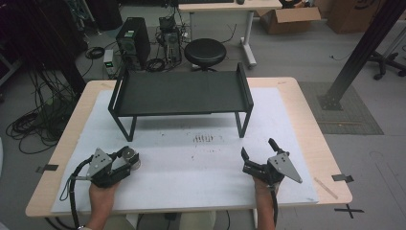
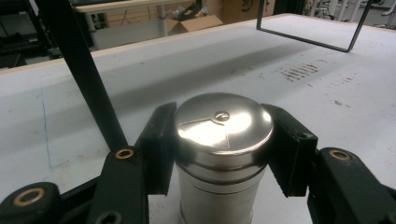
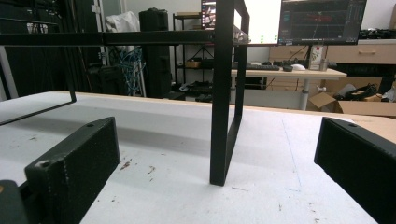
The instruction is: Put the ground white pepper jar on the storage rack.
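Observation:
A shiny steel canister (image 2: 219,154) with a round lid stands on the white mat, and my left gripper (image 2: 223,151) is shut on it, one black pad on each side. In the high view the left gripper (image 1: 125,159) sits at the table's near left, holding the canister (image 1: 129,157). My right gripper (image 1: 258,149) rests at the near right, open, with nothing between its jaws. In the right gripper view its pads (image 3: 74,168) stand wide apart, facing a leg of the black rack (image 3: 226,93).
A black metal rack (image 1: 182,91) stands across the far half of the white mat (image 1: 191,163). Dark smudges (image 1: 203,138) mark the mat in front of it. Beyond the table sit a round stool (image 1: 205,52) and a computer tower (image 1: 133,40).

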Tool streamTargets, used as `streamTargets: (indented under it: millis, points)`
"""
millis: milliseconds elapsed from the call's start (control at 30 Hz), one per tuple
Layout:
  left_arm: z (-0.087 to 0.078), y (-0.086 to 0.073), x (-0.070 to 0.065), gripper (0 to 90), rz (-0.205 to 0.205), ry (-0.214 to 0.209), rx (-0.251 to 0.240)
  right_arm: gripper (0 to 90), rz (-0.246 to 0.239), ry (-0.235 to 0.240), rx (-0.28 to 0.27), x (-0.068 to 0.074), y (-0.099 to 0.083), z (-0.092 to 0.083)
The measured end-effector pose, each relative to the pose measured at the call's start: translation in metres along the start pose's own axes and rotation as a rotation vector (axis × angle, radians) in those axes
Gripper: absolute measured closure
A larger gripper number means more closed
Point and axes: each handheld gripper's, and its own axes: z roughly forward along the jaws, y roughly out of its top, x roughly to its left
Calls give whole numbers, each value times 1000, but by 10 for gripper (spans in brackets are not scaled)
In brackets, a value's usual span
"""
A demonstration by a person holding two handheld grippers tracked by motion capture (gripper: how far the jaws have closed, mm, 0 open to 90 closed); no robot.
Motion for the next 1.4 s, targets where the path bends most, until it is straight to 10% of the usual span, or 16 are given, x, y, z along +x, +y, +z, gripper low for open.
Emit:
streamTargets:
  millis: [1400]
  points:
    - [-25, 85, -1, 491, -41, -80, -128, 0, 9, 0, -4, -1, 0, 0]
